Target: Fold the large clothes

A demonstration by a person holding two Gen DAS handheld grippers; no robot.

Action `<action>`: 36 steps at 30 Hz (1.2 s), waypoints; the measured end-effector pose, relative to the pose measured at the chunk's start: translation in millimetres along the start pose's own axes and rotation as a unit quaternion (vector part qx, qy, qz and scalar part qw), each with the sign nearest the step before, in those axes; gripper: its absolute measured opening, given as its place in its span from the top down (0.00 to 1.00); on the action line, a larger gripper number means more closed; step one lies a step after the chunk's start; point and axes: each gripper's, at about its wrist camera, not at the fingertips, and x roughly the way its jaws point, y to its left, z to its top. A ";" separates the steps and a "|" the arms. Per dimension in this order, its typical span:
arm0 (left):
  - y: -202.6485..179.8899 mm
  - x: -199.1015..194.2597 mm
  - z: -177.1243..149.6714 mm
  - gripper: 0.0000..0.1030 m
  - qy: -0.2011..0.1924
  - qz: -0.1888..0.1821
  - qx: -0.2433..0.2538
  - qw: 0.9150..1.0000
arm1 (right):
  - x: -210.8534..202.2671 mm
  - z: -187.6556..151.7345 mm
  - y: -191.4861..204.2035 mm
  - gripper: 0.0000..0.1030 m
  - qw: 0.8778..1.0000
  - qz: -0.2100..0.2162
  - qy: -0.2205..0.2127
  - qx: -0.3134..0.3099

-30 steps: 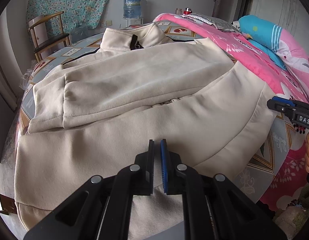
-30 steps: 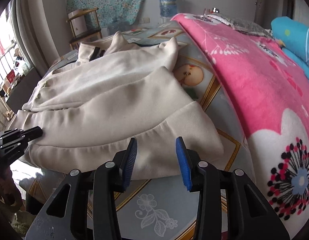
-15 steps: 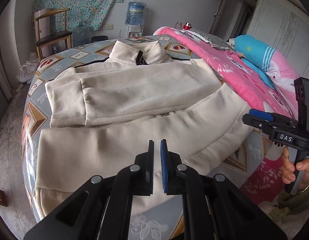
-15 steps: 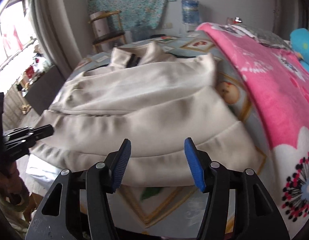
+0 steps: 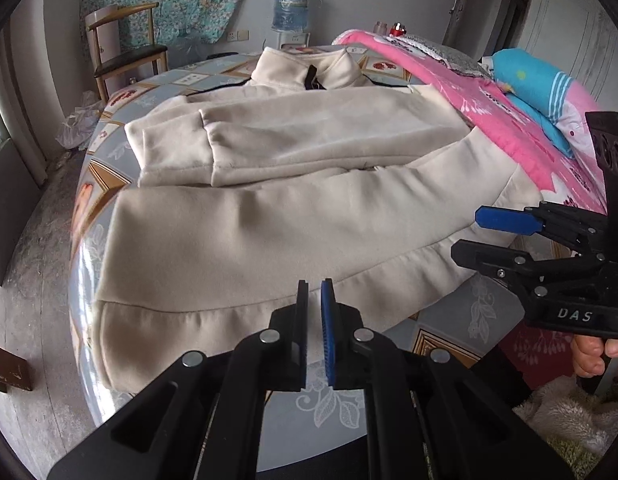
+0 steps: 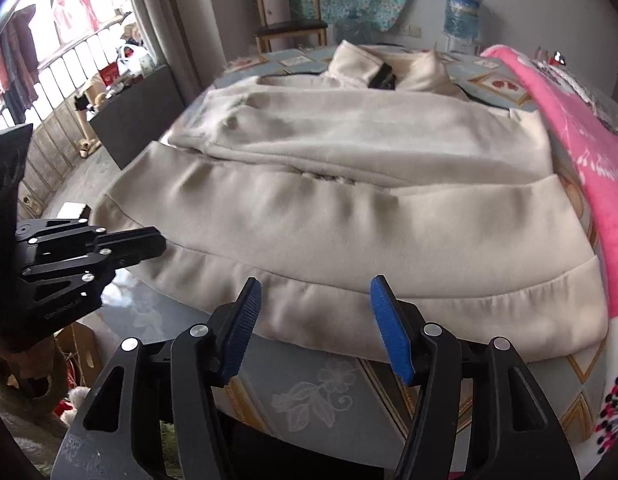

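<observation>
We've got the cream jacket lying flat on the desk just ahead of both tongs (sleeves folded in): left tongs nearly closed, empty; right tongs wide open, empty.

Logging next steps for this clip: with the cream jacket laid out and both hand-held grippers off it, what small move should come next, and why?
Probably open the left hand-held gripper and lower both onto the jacket's hem. The jacket lies flat with its sleeves folded across. The right hand-held gripper is open just short of the hem, while the left one's fingers are nearly closed and hold nothing.
</observation>
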 end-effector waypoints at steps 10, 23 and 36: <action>37.2 -1.7 -10.3 0.93 0.011 0.018 -0.054 0.998 | 30.8 -2.4 39.9 0.51 0.997 -0.025 0.032 -0.071; 76.4 -7.6 -27.7 0.92 0.016 0.070 -0.108 0.992 | 39.3 5.9 56.7 0.57 0.997 0.002 0.036 -0.075; 70.9 -30.5 0.6 0.65 -0.029 0.070 -0.110 0.991 | 2.2 15.5 16.6 0.38 1.000 0.014 -0.019 -0.018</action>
